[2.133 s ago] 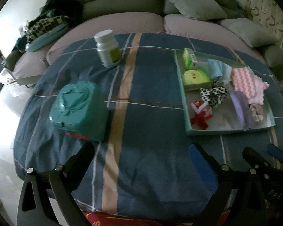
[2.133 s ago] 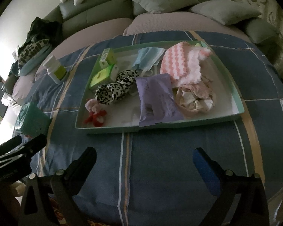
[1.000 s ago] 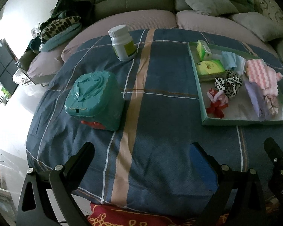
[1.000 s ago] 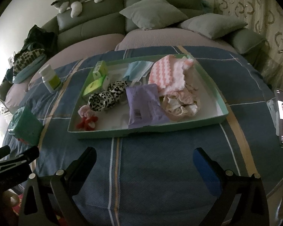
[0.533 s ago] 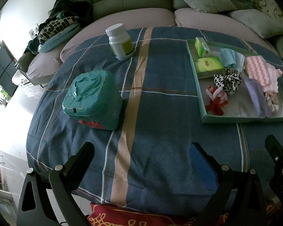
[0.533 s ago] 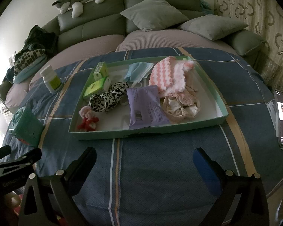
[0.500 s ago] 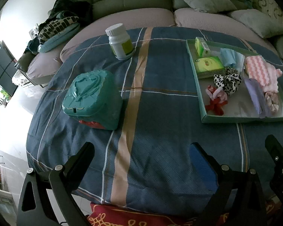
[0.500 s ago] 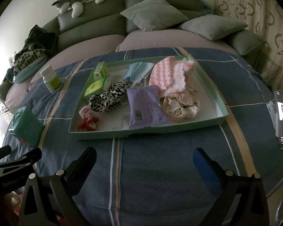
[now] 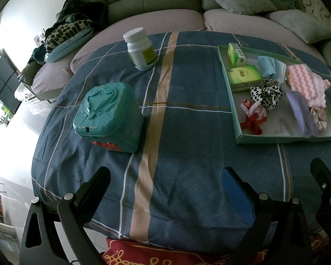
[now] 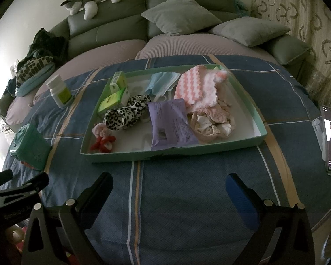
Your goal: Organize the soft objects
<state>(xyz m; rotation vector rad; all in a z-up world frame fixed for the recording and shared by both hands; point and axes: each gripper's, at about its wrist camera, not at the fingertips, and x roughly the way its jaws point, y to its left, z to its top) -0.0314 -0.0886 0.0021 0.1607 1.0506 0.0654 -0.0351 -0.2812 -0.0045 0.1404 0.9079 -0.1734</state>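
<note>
Green tray (image 10: 231, 148) on blue cloth holds leopard scrunchie (image 10: 126, 112), purple packet (image 10: 168, 124), pink towel (image 10: 196, 88), blue mask (image 10: 162, 82), beige cloth (image 10: 211, 123), red-pink toy (image 10: 102, 140).

Grey sofa (image 10: 125, 19) (cushions atop) behind a plaid-covered table (image 10: 187, 187).

Both grippers have drawn back from the tray (image 10: 259, 119), widening the view.

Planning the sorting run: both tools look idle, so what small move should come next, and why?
Probably ease the right tool forward over the tray toward the purple packet. Both tools hang open and empty short of the tray; the left tool faces bare cloth.
</note>
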